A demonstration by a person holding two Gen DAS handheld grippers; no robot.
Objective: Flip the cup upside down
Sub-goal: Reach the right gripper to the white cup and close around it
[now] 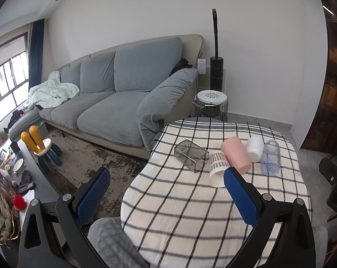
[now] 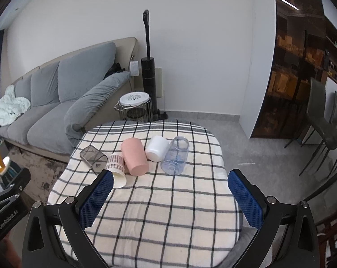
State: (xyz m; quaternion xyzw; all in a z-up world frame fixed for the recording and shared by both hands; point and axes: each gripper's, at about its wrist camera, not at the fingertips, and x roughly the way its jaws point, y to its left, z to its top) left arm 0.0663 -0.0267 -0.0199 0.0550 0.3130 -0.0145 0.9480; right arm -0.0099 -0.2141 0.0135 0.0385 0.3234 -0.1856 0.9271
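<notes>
Several cups lie on their sides in a row on the checked tablecloth (image 2: 159, 201): a smoky grey square cup (image 2: 93, 157), a patterned paper cup (image 2: 117, 167), a pink cup (image 2: 133, 156), a white cup (image 2: 157, 148) and a clear bluish cup (image 2: 175, 155). In the left wrist view they are the grey cup (image 1: 190, 155), paper cup (image 1: 217, 167), pink cup (image 1: 235, 154), white cup (image 1: 255, 148) and clear cup (image 1: 270, 158). My left gripper (image 1: 166, 176) is open and empty, near the table's left edge. My right gripper (image 2: 170, 178) is open and empty, short of the cups.
A grey sofa (image 1: 114, 102) stands left of the table. A white-topped wire side table (image 2: 135, 102) and a black upright vacuum (image 2: 148, 71) stand behind the table. Dark chairs (image 2: 322, 120) stand at right. A cluttered shelf (image 1: 9, 178) is at far left.
</notes>
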